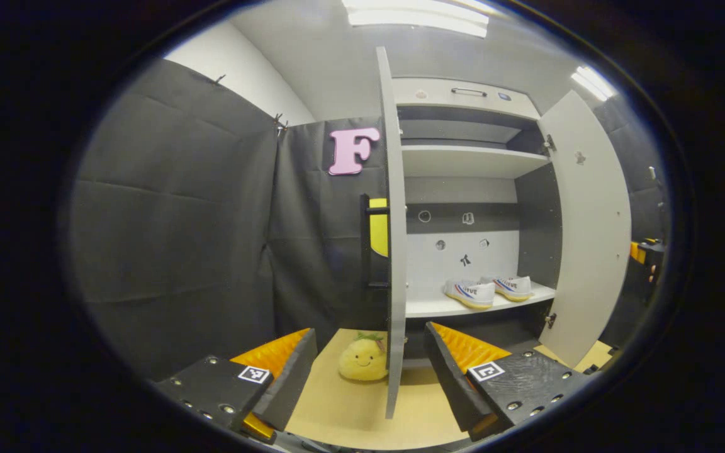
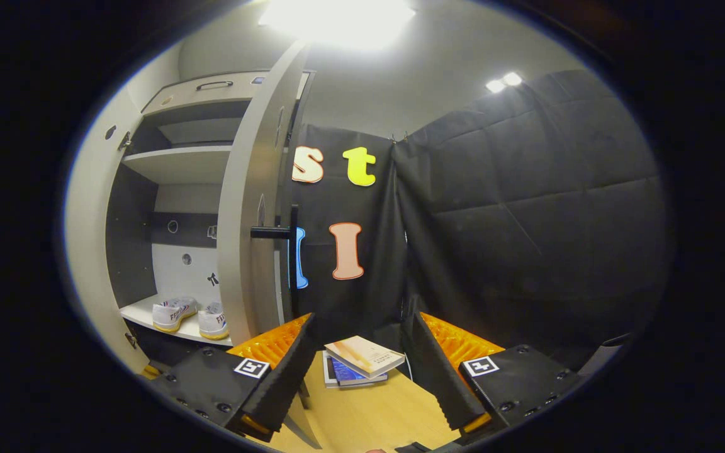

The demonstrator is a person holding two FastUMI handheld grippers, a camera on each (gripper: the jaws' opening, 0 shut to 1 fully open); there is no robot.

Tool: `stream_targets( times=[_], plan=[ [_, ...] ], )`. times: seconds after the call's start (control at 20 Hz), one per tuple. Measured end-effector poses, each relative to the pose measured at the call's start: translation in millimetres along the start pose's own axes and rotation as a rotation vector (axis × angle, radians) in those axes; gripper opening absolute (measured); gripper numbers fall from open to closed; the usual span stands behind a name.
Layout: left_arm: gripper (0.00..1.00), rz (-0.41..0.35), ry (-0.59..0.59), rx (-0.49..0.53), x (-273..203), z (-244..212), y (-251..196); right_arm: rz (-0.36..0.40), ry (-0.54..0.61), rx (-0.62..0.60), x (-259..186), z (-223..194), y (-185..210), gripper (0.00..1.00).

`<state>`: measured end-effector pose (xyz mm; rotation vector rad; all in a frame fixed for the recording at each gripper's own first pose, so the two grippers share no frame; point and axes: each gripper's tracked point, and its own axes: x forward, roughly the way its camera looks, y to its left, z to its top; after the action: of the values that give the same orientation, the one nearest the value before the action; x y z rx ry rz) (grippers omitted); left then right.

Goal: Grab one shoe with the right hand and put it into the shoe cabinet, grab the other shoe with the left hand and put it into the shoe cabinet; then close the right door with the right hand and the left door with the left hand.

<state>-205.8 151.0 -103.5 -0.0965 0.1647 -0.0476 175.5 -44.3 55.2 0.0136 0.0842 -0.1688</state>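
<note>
Both grippers are hanging empty with their jaws standing apart: the left gripper [image 1: 365,371] is facing the edge of the left door [image 1: 394,251], and the right gripper [image 2: 356,371] is facing the edge of the right door [image 2: 246,207]. Two shoes [image 1: 487,290] are sitting side by side on the lower shelf [image 1: 463,306] of the cabinet [image 1: 463,157] — so, judging by that, the loading half of the task is looking done and the doors are what is remaining. Each door is standing wide open, nearly edge-on to its own gripper, with a dark bar handle [image 2: 277,233] on the outer face. By the task the right door is going first, and the right gripper is the nearer one to it; the door's edge is lying just left of and beyond its fingers, so the push would be going leftward, toward the shelf. A plush toy [image 1: 362,360] is sitting on the floor [image 1: 350,409] by the left door's foot, and some books [image 2: 359,362] are lying ahead of the right gripper — both outside the doors' closing swing, as far as can be judged.
</note>
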Motion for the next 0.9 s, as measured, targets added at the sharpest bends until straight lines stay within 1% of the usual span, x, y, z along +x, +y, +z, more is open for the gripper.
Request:
stream_targets(
  times=[0.05, 0.1, 0.15, 0.2, 0.25, 0.3, 0.35, 0.4, 0.45, 0.5, 0.55, 0.6, 0.65, 0.7, 0.8, 0.85, 0.9],
  plan=[
    [1.0, 0.0, 0.0, -0.005, -0.9, -0.8, 2.0, 0.01, -0.002, 0.004, -1.3, -0.1, 4.2, 0.96],
    [0.97, 0.0, 0.001, -0.01, 0.0, -1.4, 2.3, 0.023, 0.001, 0.003, -3.0, -0.5, 9.6, 0.92],
    [0.97, 0.001, 0.002, -0.012, -0.6, -3.2, 2.6, 0.038, -0.004, 0.002, -5.2, 0.2, 15.0, 0.96],
    [1.0, 0.003, 0.004, -0.013, -1.7, -4.8, 3.3, 0.057, -0.004, -0.001, -8.0, 0.6, 22.0, 0.92],
    [0.97, 0.004, 0.007, -0.015, -2.6, -6.8, 4.0, 0.077, -0.009, -0.003, -10.1, 0.9, 27.9, 0.92],
    [0.97, 0.006, 0.011, -0.017, -2.3, -8.2, 4.3, 0.098, -0.01, -0.004, -12.4, 0.9, 35.0, 0.96],
    [1.0, 0.009, 0.014, -0.018, -3.9, -9.3, 5.6, 0.117, -0.013, -0.001, -13.7, 1.6, 41.4, 0.95],
    [1.0, 0.012, 0.016, -0.019, -2.9, -9.9, 7.0, 0.135, -0.013, 0.005, -15.1, 1.2, 48.7, 0.95],
    [0.97, 0.016, 0.017, -0.018, -2.9, -10.9, 8.4, 0.152, -0.015, 0.01, -15.7, 1.0, 54.9, 0.92],
    [0.94, 0.022, 0.017, -0.017, -3.8, -10.4, 10.1, 0.169, -0.015, 0.014, -15.7, 0.3, 61.5, 0.95],
    [0.92, 0.027, 0.017, -0.016, -5.6, -10.1, 11.8, 0.187, -0.018, 0.017, -16.5, 0.4, 67.2, 0.95],
    [0.89, 0.033, 0.017, -0.014, -5.7, -9.5, 13.5, 0.203, -0.017, 0.019, -16.9, 0.0, 68.7, 0.92],
    [0.97, 0.039, 0.018, -0.013, -7.0, -9.4, 15.2, 0.218, -0.018, 0.023, -16.2, 0.1, 71.1, 0.95],
    [0.89, 0.045, 0.018, -0.012, -7.2, -8.6, 17.6, 0.233, -0.018, 0.028, -16.7, 0.0, 74.6, 0.96],
    [1.0, 0.055, 0.019, -0.01, -7.8, -8.7, 21.3, 0.262, -0.019, 0.037, -17.3, -0.5, 89.7, 0.96],
    [1.0, 0.06, 0.021, -0.008, -8.1, -9.8, 22.4, 0.278, -0.018, 0.042, -16.6, -0.4, 99.6, 0.92],
    [1.0, 0.065, 0.022, -0.005, -7.1, -9.9, 23.4, 0.294, -0.017, 0.044, -15.9, -0.1, 108.1, 0.96]
  ],
)
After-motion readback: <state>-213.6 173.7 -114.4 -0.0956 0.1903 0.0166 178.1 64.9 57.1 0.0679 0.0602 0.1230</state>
